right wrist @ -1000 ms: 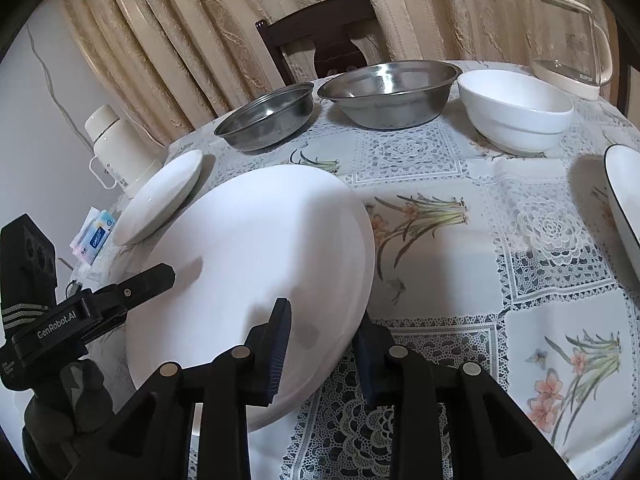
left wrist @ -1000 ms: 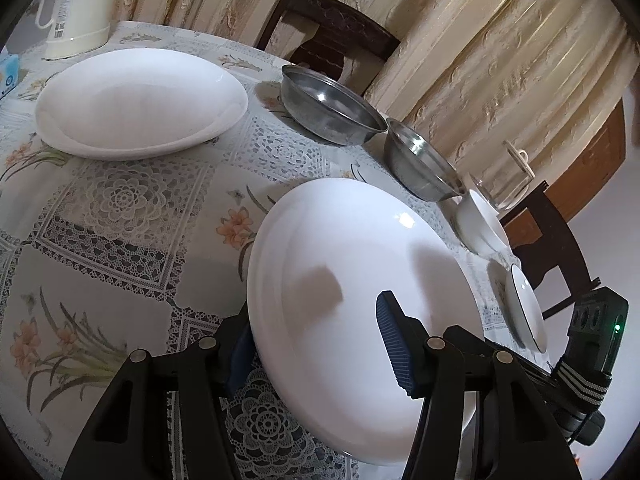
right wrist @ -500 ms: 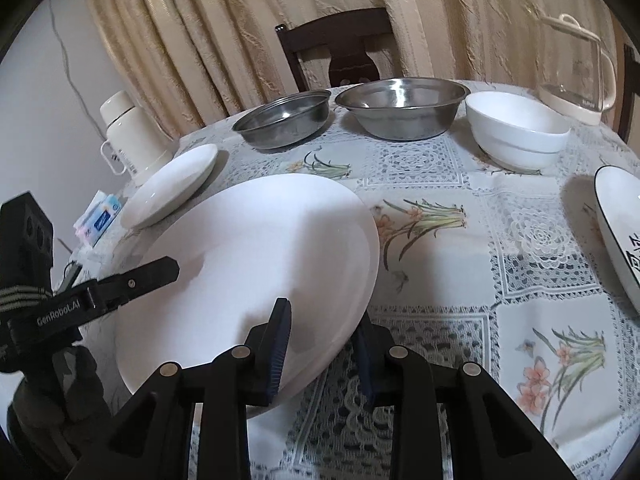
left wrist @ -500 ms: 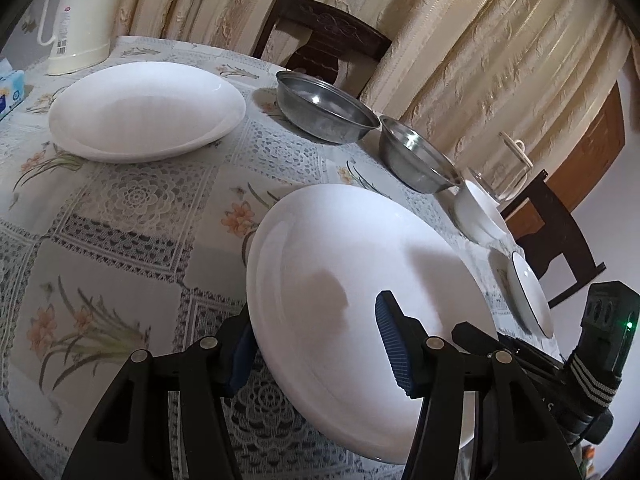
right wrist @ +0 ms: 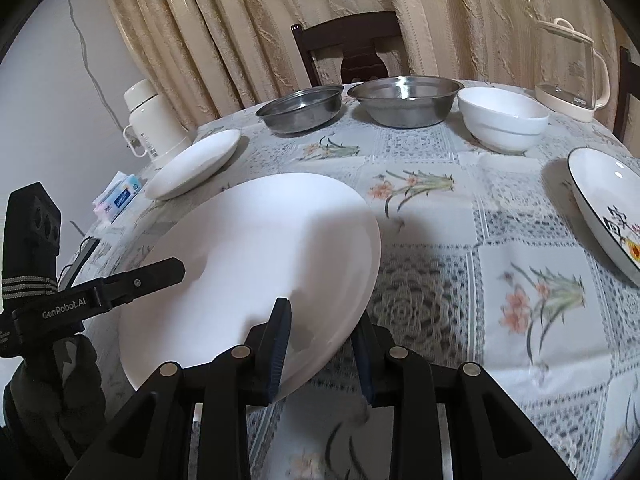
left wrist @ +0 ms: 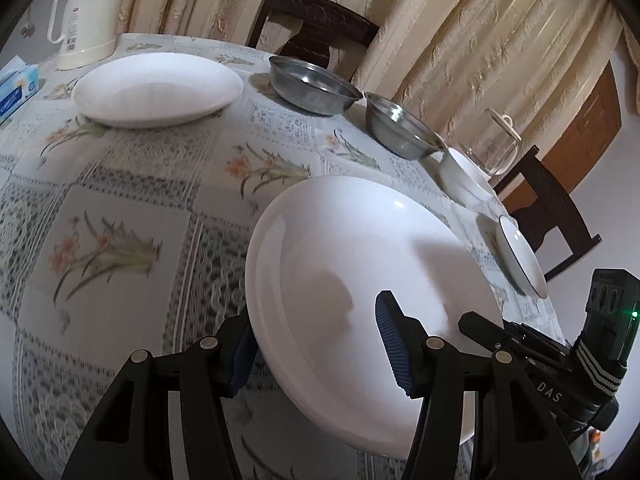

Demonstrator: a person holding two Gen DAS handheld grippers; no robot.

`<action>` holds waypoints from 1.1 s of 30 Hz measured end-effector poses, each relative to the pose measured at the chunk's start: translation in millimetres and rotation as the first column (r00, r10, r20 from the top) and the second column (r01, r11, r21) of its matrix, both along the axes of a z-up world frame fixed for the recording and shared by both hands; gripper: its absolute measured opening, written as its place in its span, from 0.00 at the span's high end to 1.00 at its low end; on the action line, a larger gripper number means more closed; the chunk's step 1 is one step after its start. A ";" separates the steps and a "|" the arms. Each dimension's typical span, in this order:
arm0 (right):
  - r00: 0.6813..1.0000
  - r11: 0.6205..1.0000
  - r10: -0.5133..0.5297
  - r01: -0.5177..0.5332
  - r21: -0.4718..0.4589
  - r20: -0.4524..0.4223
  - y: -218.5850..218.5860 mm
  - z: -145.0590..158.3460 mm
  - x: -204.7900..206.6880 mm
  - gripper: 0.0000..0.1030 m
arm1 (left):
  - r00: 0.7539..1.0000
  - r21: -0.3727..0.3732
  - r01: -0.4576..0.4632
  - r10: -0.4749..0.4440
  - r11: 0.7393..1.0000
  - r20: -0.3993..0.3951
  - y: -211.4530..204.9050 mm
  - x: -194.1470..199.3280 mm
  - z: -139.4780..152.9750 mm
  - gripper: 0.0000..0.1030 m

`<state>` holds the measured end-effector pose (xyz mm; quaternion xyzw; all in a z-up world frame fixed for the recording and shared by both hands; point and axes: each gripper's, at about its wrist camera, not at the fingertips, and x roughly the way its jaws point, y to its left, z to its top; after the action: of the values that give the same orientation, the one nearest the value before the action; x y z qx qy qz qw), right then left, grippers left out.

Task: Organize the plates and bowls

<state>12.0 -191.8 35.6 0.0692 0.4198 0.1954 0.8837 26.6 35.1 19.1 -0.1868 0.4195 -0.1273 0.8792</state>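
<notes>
- A large white plate (left wrist: pixel 360 280) hangs tilted above the floral tablecloth (left wrist: pixel 120 240), gripped from two sides. The right gripper (right wrist: pixel 322 350) is clenched on its near rim, one blue pad on the top face and one beneath.
- The left gripper (left wrist: pixel 316 348) straddles the opposite rim. One pad sits under the edge and the other stands above the plate's face; whether that upper pad presses on the plate cannot be told.
- The job looks to be at an early stage, as nothing on the table is stacked yet.
- A second white plate (left wrist: pixel 158 88) lies alone at the far left beside a cream thermos (left wrist: pixel 86 12) and a tissue pack (left wrist: pixel 16 88).
- Two steel bowls (right wrist: pixel 356 108) sit side by side at the back edge, with a white bowl (right wrist: pixel 502 122) just beside them.
- A dark-rimmed painted plate (right wrist: pixel 608 208) lies apart on the right, near that edge of the table.
- Judging by the layout, the carried plate probably belongs on the far white plate. The bowls and the painted plate are left to group.
- The cloth between the lifted plate and the far plate is bare, giving an open lane.
- The table's rim curves close under both grippers, and the thermos and tissue pack crowd the far plate's outer side.
- A glass kettle (right wrist: pixel 572 68) stands at the back right, well clear of that lane.
</notes>
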 end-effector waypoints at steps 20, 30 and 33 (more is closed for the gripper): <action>0.995 0.995 -0.095 0.095 -0.007 0.021 -38.7 0.5 -30.9 0.69 | 0.995 0.026 0.100 -0.101 0.995 0.018 -47.4 -9.0 6.8 0.45; 0.978 0.978 -0.206 0.206 0.018 0.026 -83.1 1.9 -33.5 0.69 | 0.982 0.044 0.187 -0.186 0.981 -0.010 -98.5 10.4 2.8 0.45; 0.974 0.974 -0.227 0.227 0.022 0.019 -90.7 -0.9 -33.3 0.69 | 0.981 0.050 0.195 -0.195 0.980 -0.016 -108.2 14.4 -0.3 0.45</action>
<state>-21.3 -282.5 34.7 0.1233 0.3978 0.0979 0.9038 41.0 -73.1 18.8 -0.1231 0.4439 -0.2009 0.8646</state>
